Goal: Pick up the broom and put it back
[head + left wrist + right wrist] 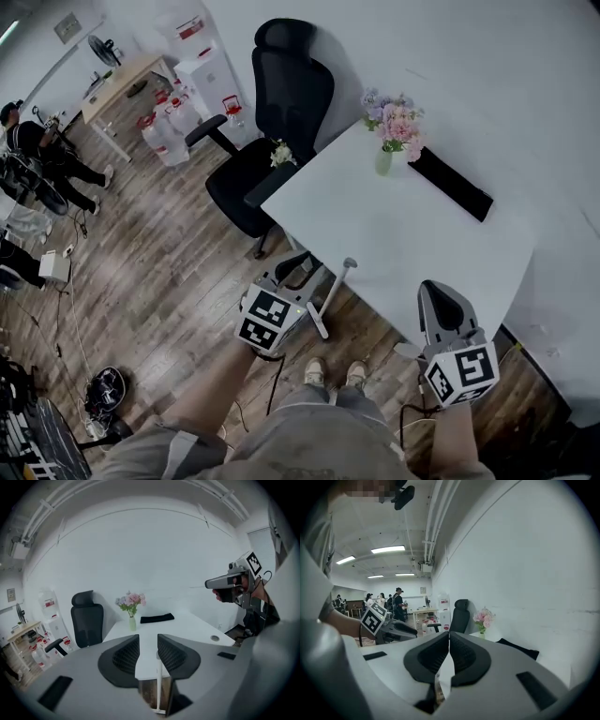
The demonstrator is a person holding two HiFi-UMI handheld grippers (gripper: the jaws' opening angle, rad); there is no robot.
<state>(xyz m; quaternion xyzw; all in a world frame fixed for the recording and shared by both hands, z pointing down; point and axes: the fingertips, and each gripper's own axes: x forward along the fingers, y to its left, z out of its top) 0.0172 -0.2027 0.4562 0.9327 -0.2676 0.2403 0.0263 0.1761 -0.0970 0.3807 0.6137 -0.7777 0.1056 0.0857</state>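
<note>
No broom shows in any view. My left gripper [286, 272] hangs over the wooden floor beside the near corner of the white table [412, 244]. Its jaws [148, 652] stand apart with nothing between them, and through the gap I see the table edge and its white leg [159, 686]. My right gripper [441, 292] is held over the table's near edge, further right. Its jaws [449, 639] meet at the tips and hold nothing. Each gripper shows in the other's view: the right gripper [220, 582] and the left gripper [401, 630].
On the table stand a vase of pink flowers [392, 131] and a flat black pad [452, 184]. A black office chair [272, 122] sits behind the table. Water bottles [169, 122], a wooden desk [122, 80] and people [47, 155] are far left. Cables and a dark bundle [105, 389] lie on the floor.
</note>
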